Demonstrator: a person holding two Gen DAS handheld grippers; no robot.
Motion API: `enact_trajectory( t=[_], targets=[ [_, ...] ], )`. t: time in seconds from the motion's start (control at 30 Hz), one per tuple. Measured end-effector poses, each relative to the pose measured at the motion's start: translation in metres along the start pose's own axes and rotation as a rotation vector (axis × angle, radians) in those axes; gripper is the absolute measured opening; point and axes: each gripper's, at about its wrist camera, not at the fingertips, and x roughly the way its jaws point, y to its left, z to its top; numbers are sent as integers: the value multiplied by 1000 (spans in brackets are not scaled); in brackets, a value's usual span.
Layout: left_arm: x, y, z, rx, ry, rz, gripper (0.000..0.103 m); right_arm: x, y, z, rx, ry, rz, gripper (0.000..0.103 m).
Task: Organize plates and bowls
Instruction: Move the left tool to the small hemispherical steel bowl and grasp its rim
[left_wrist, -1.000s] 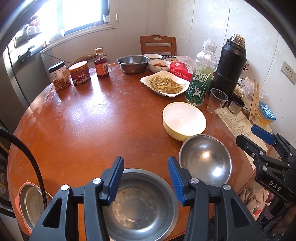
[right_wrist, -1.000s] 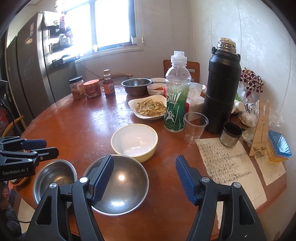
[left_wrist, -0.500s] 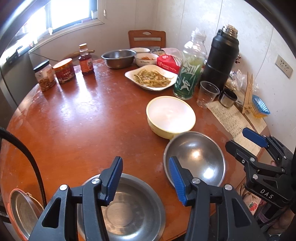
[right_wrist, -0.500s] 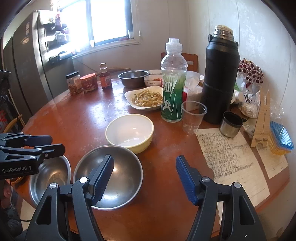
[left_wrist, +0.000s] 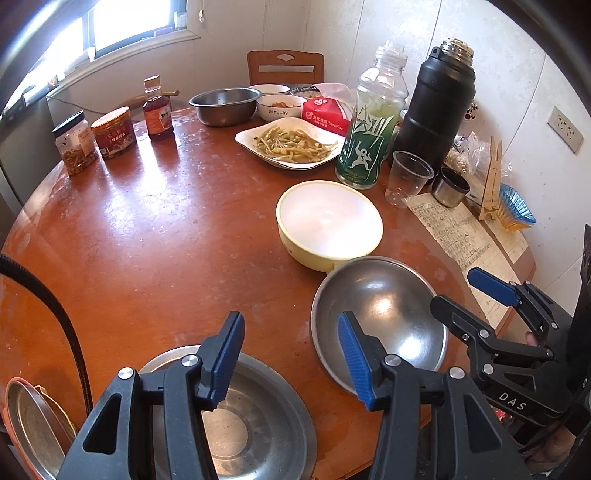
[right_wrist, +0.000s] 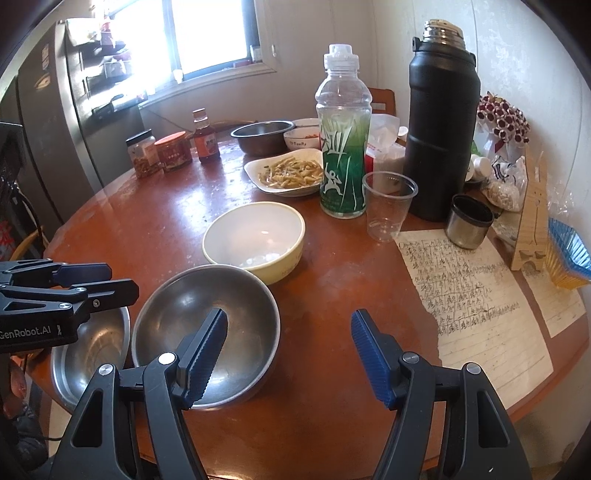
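Observation:
On the round wooden table (left_wrist: 147, 236) a cream bowl (left_wrist: 328, 223) touches a rounded steel bowl (left_wrist: 384, 306) in front of it; they also show in the right wrist view as the cream bowl (right_wrist: 255, 240) and the rounded steel bowl (right_wrist: 207, 325). A flat-bottomed steel bowl (left_wrist: 258, 424) sits at the near edge under my left gripper (left_wrist: 290, 363), which is open and empty above it. My right gripper (right_wrist: 290, 356) is open and empty, its left finger over the rounded steel bowl. The flat-bottomed steel bowl (right_wrist: 88, 350) lies left of it.
Farther back stand a plate of food (left_wrist: 291, 146), a steel basin (left_wrist: 223, 105), a small white bowl (left_wrist: 280, 107), jars (left_wrist: 94, 138), a green bottle (right_wrist: 343, 140), a black thermos (right_wrist: 439, 129), a plastic cup (right_wrist: 388, 206), a small steel cup (right_wrist: 467, 221) and papers (right_wrist: 469, 299). Steel plates (left_wrist: 33, 421) sit off the table's left edge.
Both grippers have drifted slightly left and back over the near bowls. Both stay open and no bowl has moved.

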Motion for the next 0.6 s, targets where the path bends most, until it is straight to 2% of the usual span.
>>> enact_trajectory(
  t=[0.4,0.47,0.53,0.6],
  targets=[
    [17,-3,0,6,50,-14,53,13,-5,-6,12,30,17,71],
    [20,-4,0,8,57,-17,53,15,-6,-6,11,32,32,66],
    [22,-5,-1,10,61,-20,53,17,-4,-7,4,39,42,53],
    [23,-6,-1,16,66,-25,53,21,-2,-8,-11,52,50,45]
  ],
)
